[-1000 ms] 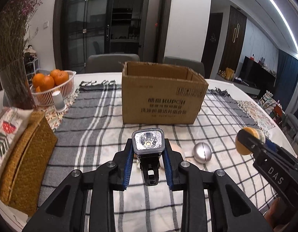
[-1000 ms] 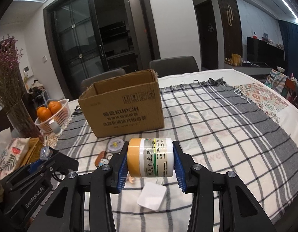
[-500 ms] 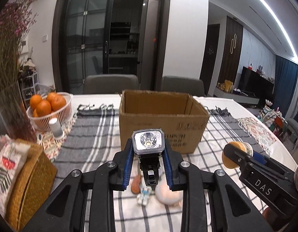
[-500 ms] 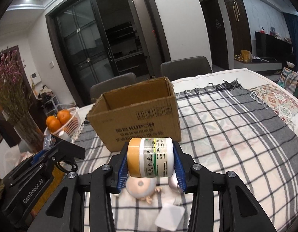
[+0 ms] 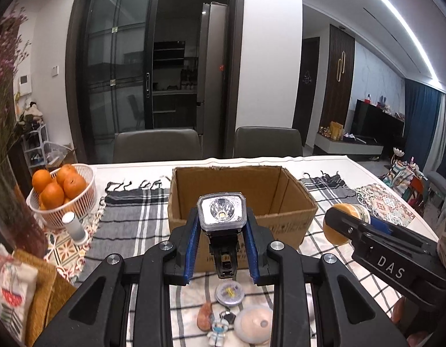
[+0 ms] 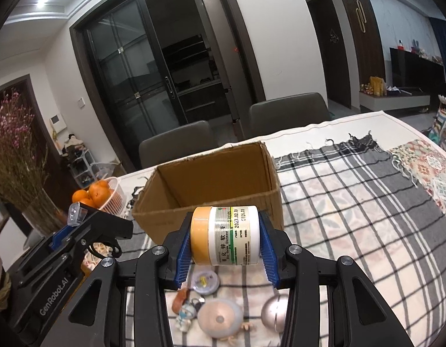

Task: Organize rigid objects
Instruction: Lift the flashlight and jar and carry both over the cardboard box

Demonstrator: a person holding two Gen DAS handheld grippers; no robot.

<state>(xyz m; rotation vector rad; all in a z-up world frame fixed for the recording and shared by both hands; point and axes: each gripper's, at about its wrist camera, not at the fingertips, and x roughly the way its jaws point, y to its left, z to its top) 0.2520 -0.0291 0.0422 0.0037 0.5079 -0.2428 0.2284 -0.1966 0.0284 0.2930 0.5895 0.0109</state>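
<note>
My left gripper (image 5: 222, 228) is shut on a black flashlight (image 5: 221, 212) with a square lens, held above the near edge of the open cardboard box (image 5: 295, 199). My right gripper (image 6: 224, 238) is shut on a white ointment jar (image 6: 224, 238) with an orange lid, held sideways just in front of the same box (image 6: 211, 179). The right gripper also shows at the right of the left wrist view (image 5: 376, 248), and the left gripper at the left of the right wrist view (image 6: 75, 240). The box looks empty inside.
On the checked cloth below lie a round clear tin (image 5: 230, 293), a small figurine (image 5: 217, 328), a pinkish dome (image 5: 253, 324) and a silver ball (image 6: 276, 312). A basket of oranges (image 5: 61, 190), a vase of dried flowers (image 5: 9, 202) and a woven box (image 5: 46, 297) stand left.
Both grippers have risen and moved forward toward the box with their objects; the box's open inside is now visible from above.
</note>
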